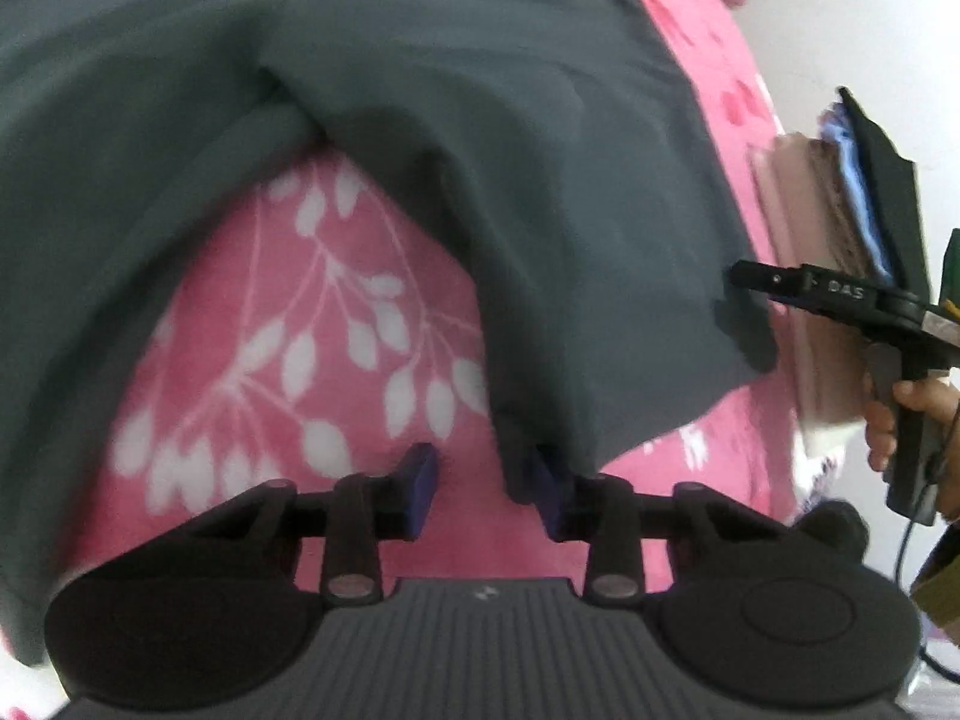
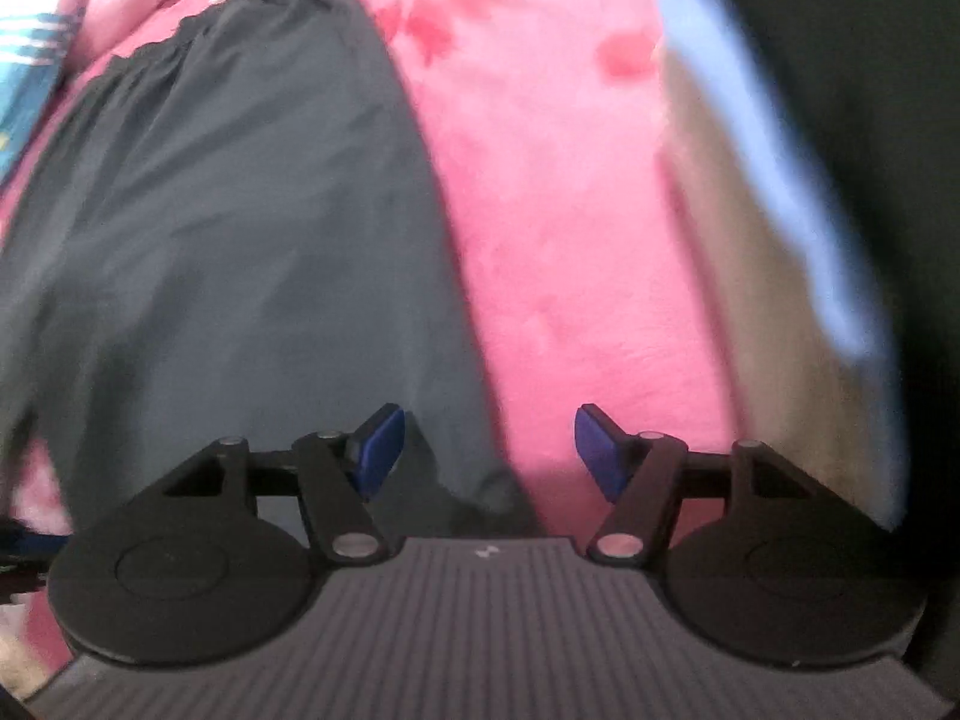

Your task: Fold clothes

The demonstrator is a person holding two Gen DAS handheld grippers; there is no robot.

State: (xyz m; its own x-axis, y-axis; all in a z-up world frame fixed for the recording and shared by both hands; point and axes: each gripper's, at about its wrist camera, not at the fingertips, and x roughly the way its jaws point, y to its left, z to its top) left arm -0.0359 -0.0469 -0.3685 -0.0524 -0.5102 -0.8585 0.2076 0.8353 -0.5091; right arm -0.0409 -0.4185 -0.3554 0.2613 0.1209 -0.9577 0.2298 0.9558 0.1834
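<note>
Two tools work over grey trousers [image 1: 420, 120] on a pink leaf-print blanket [image 1: 336, 324]: left tool [image 1: 483, 483] released, right tool [image 2: 486, 450] released, side marked "DAS".

Dark grey trousers [image 1: 420, 120] lie spread across the upper frame on a pink floral blanket [image 1: 336, 324], legs parted in an inverted V, fabric loosely creased, gathered waistband [image 2: 240, 18] at upper left.

Soft even daylight; strong motion blur at right; fisheye bending at edges.
</note>
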